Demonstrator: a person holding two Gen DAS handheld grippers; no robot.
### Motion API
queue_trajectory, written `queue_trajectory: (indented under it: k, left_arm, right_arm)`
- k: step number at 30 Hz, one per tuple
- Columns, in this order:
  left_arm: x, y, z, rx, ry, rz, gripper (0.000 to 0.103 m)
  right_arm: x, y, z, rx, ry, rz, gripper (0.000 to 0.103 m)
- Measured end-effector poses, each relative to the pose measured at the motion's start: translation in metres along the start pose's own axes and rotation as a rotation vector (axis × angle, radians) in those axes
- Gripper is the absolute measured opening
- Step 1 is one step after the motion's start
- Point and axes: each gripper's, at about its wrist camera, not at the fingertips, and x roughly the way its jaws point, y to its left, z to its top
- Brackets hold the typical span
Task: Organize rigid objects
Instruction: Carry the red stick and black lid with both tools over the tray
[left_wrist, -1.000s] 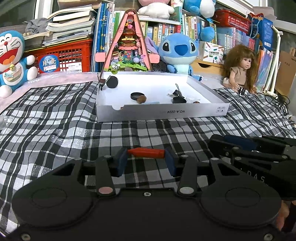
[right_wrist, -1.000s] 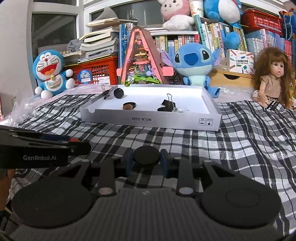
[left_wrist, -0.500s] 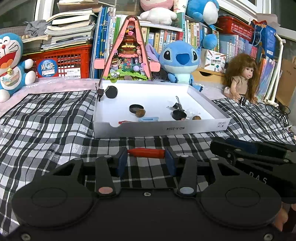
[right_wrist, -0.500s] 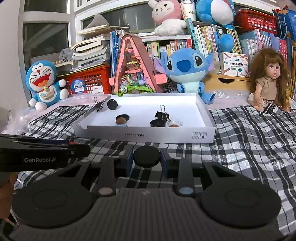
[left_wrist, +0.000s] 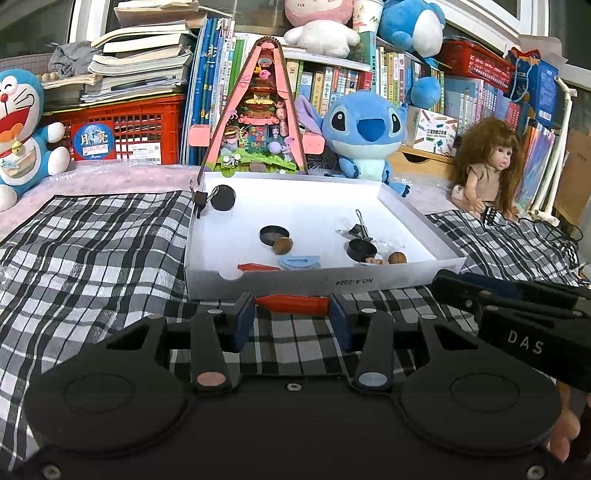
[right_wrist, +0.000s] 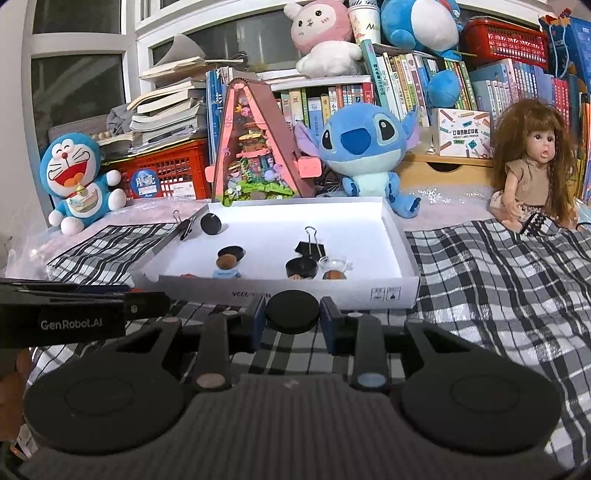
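Ahead of the tool, the white box (left_wrist: 317, 282) front reads "NO.A-2224" upside down. "DAS" marks the right tool (left_wrist: 524, 345), "GenRobot.AI" the left tool (right_wrist: 70, 324). A round sticker (left_wrist: 94, 139) on the red crate (left_wrist: 147, 125) shows "月亮".

Crowded bookshelf (right_wrist: 388, 92) behind a plaid-covered surface (right_wrist: 498, 280), dark window panes (right_wrist: 77, 85) at left, plush toys (right_wrist: 364, 147) along the shelf.

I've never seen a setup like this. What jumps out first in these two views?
Each pair of tongs already clamps something: the left tongs grip a red stick, the right tongs a black disc. Just beyond sits a white tray on the checked cloth, holding small discs, a binder clip and other bits. Behind it, a blue plush alien and a long-haired doll line the bookshelf.
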Motion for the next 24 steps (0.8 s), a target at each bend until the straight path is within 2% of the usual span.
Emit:
queue_trajectory:
  k: [9,24]
  left_arm:
    - [0.01,0.005,0.016,-0.036,0.004,0.005,0.042]
    - [0.027,0.005,0.03,-0.026,0.018,0.023,0.042]
  right_arm:
    - [0.009,-0.006,0.017,0.004,0.005,-0.01,0.037]
    - [0.025,-0.018,0.034,0.042,0.027,-0.026,0.037]
